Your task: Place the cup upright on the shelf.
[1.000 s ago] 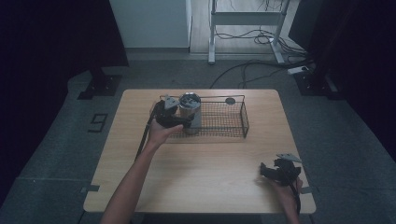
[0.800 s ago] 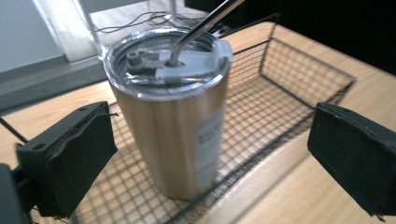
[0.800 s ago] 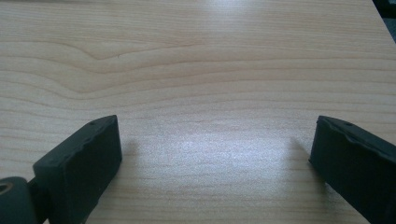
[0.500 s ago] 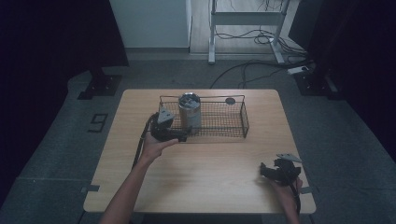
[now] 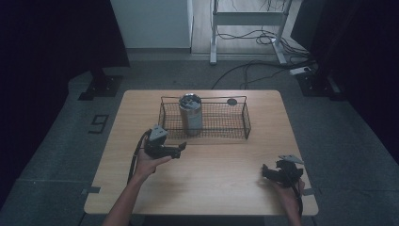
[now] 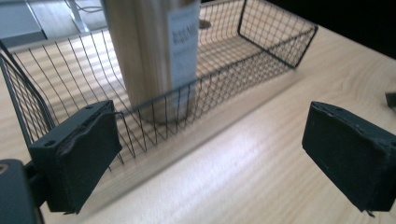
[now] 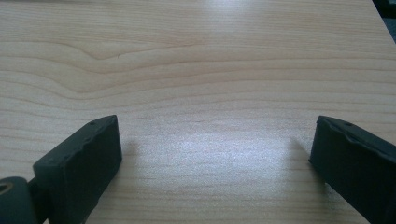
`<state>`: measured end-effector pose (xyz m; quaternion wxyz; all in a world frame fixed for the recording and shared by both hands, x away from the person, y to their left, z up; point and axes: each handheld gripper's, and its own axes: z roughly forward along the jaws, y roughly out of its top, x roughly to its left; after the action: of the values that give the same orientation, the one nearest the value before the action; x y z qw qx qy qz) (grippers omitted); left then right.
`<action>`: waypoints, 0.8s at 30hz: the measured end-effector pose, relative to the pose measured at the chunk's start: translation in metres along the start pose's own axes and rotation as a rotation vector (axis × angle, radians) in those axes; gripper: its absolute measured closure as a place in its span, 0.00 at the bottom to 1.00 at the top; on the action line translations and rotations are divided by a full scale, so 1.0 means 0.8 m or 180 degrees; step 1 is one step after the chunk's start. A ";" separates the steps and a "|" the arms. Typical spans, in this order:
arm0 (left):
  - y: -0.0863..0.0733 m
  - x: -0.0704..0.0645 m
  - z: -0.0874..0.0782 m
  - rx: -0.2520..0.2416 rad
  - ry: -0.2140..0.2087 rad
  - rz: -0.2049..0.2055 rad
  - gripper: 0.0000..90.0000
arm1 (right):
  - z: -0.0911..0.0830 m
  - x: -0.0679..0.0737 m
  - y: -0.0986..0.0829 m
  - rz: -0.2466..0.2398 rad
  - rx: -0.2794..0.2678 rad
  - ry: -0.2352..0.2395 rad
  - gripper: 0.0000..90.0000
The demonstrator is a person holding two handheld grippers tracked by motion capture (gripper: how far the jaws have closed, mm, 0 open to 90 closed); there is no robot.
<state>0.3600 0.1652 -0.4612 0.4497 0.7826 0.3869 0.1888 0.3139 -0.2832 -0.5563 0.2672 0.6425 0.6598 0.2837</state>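
The can stands in the basket. Both grippers, left and right, are spread wide and should back away slowly.

can upright in basket, left half | basket at tabletop rear centre | left tongs just before basket | right tongs well right-front of basket

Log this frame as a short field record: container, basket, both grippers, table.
container: metal can, upright in the left part of the basket, paper label on its side
basket: black wire basket, at the far middle of the table, small dark disc at its far side
left gripper: open, empty, in front of the basket, apart from the can
right gripper: open, empty, near the table's right front corner
table: wooden table
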 end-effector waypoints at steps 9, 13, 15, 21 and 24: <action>-0.041 -0.011 -0.008 0.0164 0.0005 0.0006 0.05 | 0.000 0.000 0.000 -0.0002 -0.0001 -0.0003 0.02; -0.051 -0.015 -0.006 0.0247 0.0040 0.0041 0.05 | 0.000 0.000 0.000 -0.0002 -0.0002 -0.0003 0.02; -0.056 -0.017 -0.004 0.0286 0.0053 0.0053 0.05 | 0.000 0.000 0.000 -0.0002 0.0000 -0.0003 0.02; -0.065 -0.022 -0.001 0.0343 0.0036 0.0040 0.06 | 0.000 0.000 0.000 0.0000 -0.0001 -0.0003 0.02; -0.065 -0.022 -0.002 0.0314 0.0040 0.0023 0.06 | 0.000 0.000 0.000 0.0001 -0.0001 -0.0002 0.02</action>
<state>0.3252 0.1679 -0.5037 0.4075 0.8040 0.3956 0.1760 0.3140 -0.2831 -0.5563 0.2674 0.6427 0.6596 0.2836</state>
